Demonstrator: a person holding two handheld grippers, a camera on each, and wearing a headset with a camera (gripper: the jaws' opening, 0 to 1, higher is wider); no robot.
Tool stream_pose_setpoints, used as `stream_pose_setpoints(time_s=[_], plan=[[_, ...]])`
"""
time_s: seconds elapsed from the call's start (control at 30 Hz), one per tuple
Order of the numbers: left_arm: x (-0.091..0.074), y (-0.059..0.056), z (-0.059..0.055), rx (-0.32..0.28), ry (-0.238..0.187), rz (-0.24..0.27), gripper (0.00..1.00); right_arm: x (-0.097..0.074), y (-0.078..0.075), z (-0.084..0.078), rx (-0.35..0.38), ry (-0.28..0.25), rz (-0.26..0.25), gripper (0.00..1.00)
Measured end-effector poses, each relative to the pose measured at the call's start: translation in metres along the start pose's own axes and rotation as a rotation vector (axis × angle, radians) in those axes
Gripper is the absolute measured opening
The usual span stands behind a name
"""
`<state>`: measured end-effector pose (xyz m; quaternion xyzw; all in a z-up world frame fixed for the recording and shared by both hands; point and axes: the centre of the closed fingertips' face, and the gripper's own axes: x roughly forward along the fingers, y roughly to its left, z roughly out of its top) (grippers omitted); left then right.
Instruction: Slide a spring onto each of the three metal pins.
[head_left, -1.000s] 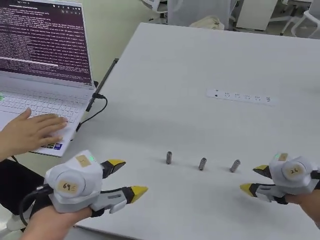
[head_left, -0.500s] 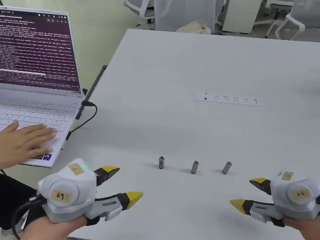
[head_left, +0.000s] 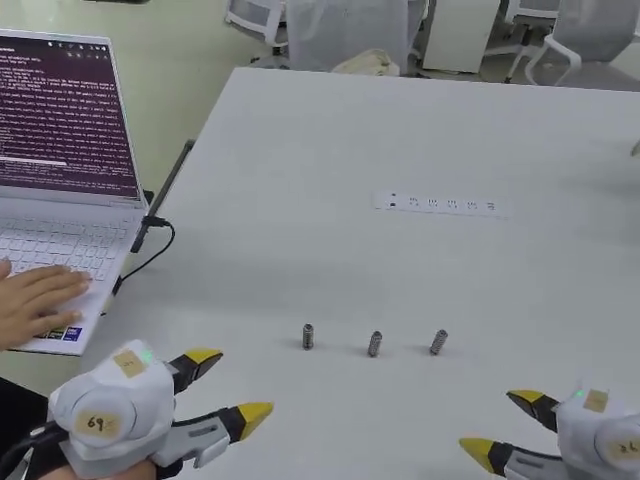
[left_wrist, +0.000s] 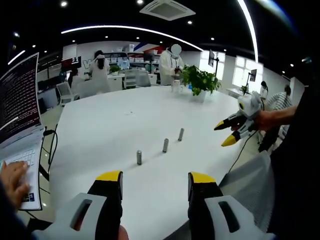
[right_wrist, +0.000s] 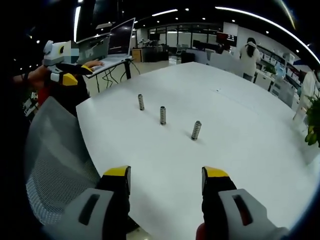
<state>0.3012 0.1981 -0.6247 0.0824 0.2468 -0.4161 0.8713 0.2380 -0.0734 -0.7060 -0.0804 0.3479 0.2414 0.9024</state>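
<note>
Flanking the near edge of one white flat-topped table are two white-bodied, yellow-tipped grippers, one in each of the person's hands. The left gripper sits at the near left, jaws apart with nothing between them. Its own view shows the same gap over bare tabletop. The right gripper sits at the near right, jaws likewise spread and empty. Neither gripper touches a task item, and the two are well apart.

Next out, between the grippers and a little farther onto the table, are three short grey metal coil springs. They stand in one evenly spaced row running left to right, none touching another. The left and middle ones are upright; the rightmost appears to lean slightly. Whether a pin stands inside each coil cannot be told.

To the left, beside the table edge, is one open silver laptop, its dark purple screen showing lines of text. One bare hand rests on the keyboard. One thin black cable leaves the laptop's right side.

Farther along the tabletop, past the springs, one long white power strip lies flat.

Beyond the far edge are pale office chairs, count unclear.
</note>
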Motion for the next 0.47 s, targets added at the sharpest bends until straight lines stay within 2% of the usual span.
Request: stream_pose_setpoints(time_s=[0.2, 0.47], plan=[[-0.002, -0.002, -0.006, -0.01, 0.008, -0.003, 0.48, -0.004, 0.01, -0.008, 0.033, 0.005, 0.001, 0.58], [0.0, -0.004, -0.007, -0.005, 0.012, -0.015, 0.5, -0.003, 0.013, -0.005, 0.043, -0.005, -0.001, 0.61]])
